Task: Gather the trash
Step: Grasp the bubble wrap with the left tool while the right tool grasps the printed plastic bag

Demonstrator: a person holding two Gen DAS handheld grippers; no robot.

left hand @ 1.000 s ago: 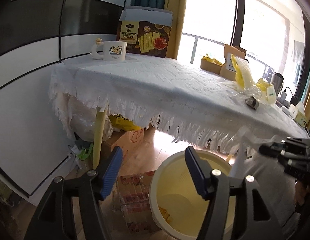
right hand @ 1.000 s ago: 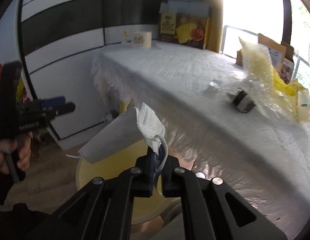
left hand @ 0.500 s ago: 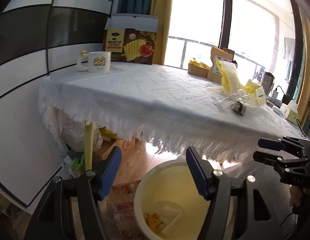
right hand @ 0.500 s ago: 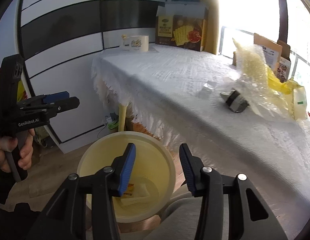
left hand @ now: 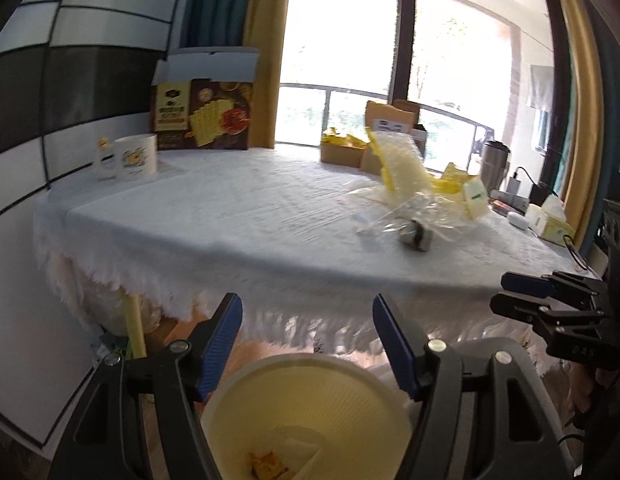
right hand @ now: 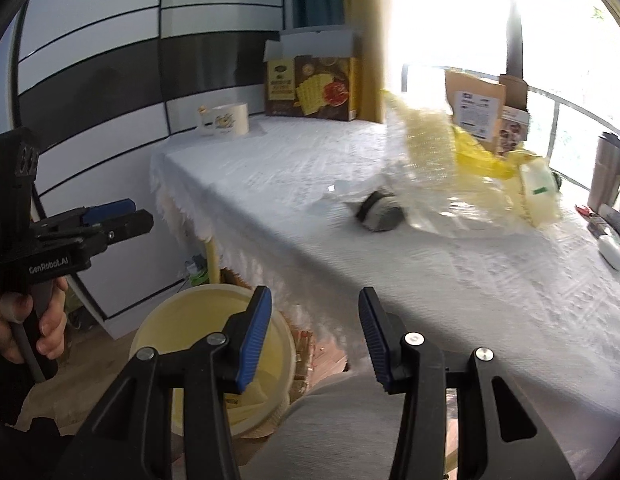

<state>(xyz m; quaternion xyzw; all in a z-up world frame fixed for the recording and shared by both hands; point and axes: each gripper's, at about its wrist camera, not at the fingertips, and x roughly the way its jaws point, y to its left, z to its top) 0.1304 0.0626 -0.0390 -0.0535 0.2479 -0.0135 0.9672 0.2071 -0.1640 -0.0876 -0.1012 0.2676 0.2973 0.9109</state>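
Note:
A pale yellow bin [left hand: 306,412] stands on the floor below the table's near edge; a white face mask [left hand: 298,446] and orange scraps lie in it. It also shows in the right wrist view [right hand: 178,320]. My left gripper [left hand: 308,344] is open and empty above the bin. My right gripper [right hand: 315,336] is open and empty, beside the bin and facing the table. On the white tablecloth [right hand: 349,240] lie a small dark wad [right hand: 379,214] and crumpled clear and yellow plastic wrapping [right hand: 449,184]; the wad [left hand: 415,236] and wrapping [left hand: 405,176] also show in the left wrist view.
A mug [left hand: 136,156] and an open cracker box [left hand: 206,116] stand at the table's far left. Cardboard boxes [left hand: 389,128], a metal flask [left hand: 493,168] and a tissue box [left hand: 549,220] sit at the back right. A yellow table leg [left hand: 134,328] and boxes are under the table.
My right gripper held the white mask over the bin, then opened; the mask now lies in the bin. Both grippers have since tilted up toward the table.

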